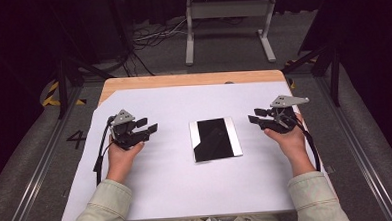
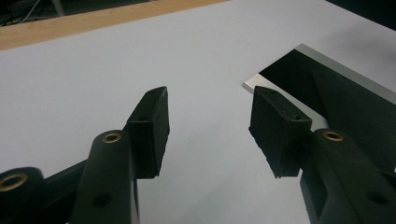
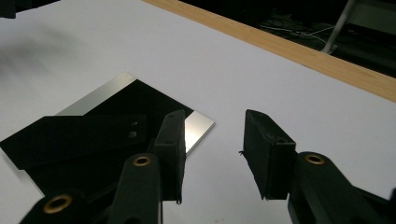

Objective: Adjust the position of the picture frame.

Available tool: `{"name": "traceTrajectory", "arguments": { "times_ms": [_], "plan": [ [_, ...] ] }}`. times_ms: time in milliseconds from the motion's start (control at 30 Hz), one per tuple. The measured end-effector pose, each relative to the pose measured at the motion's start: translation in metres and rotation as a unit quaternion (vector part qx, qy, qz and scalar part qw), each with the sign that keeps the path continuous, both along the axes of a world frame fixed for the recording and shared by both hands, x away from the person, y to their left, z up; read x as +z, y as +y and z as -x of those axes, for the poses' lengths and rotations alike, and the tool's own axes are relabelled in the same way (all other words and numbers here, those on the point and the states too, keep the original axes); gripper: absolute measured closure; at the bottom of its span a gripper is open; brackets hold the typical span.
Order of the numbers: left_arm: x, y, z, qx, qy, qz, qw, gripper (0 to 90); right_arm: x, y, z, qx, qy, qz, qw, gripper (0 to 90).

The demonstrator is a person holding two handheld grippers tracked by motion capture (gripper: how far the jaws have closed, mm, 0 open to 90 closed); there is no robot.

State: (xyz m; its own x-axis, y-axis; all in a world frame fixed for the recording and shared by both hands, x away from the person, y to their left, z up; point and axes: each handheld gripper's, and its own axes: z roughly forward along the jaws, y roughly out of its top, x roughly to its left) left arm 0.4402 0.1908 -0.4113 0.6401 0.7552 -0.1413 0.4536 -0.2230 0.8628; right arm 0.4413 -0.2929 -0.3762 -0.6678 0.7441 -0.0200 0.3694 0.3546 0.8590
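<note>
stage: start, nothing handled yet | mirror plate (image 1: 215,138) flat on white sheet (image 1: 177,191), mid-table | left gripper (image 1: 145,126) left of plate, jaws wide, empty | right gripper (image 1: 257,115) right of plate, jaws apart, empty | left to do: reach, grip, move plate

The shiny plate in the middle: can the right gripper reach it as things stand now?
Probably yes. The right gripper is open beside the shiny plate, pointing toward it, with bare white sheet between them.
</note>
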Motion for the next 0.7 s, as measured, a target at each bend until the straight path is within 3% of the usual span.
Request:
{"name": "traceTrajectory", "arguments": {
  "times_ms": [100,200,300,367,433,600,700],
  "plan": [
    [0.001,0.001,0.0,0.003,0.01,-0.003,0.9999,47.4,0.002,0.001,0.001,-0.003,0.004,-0.002,1.0,60.1],
    [0.002,0.004,-0.001,-0.009,0.019,0.029,0.9994,45.1,0.003,0.003,0.002,0.002,0.007,-0.001,1.0,63.6],
    [0.004,0.006,-0.001,-0.012,0.021,0.038,0.999,42.8,0.004,0.007,0.002,0.001,0.014,0.009,0.9999,66.6],
    [0.003,0.007,-0.001,-0.017,0.022,0.037,0.9989,42.7,0.003,0.01,0.001,-0.01,0.024,0.022,0.9994,70.1],
    [0.003,0.005,-0.001,-0.02,0.027,0.024,0.9991,42.1,0.003,0.013,0.0,-0.015,0.034,0.032,0.9988,73.3],
    [0.003,-0.001,-0.002,-0.03,0.029,0.012,0.9991,42.6,0.003,0.02,0.002,0.0,0.041,0.035,0.9985,77.8],
    [0.005,-0.002,-0.001,-0.033,0.029,0.0,0.999,37.5,0.005,0.024,0.001,0.013,0.043,0.032,0.9985,79.4]
  ]
}}
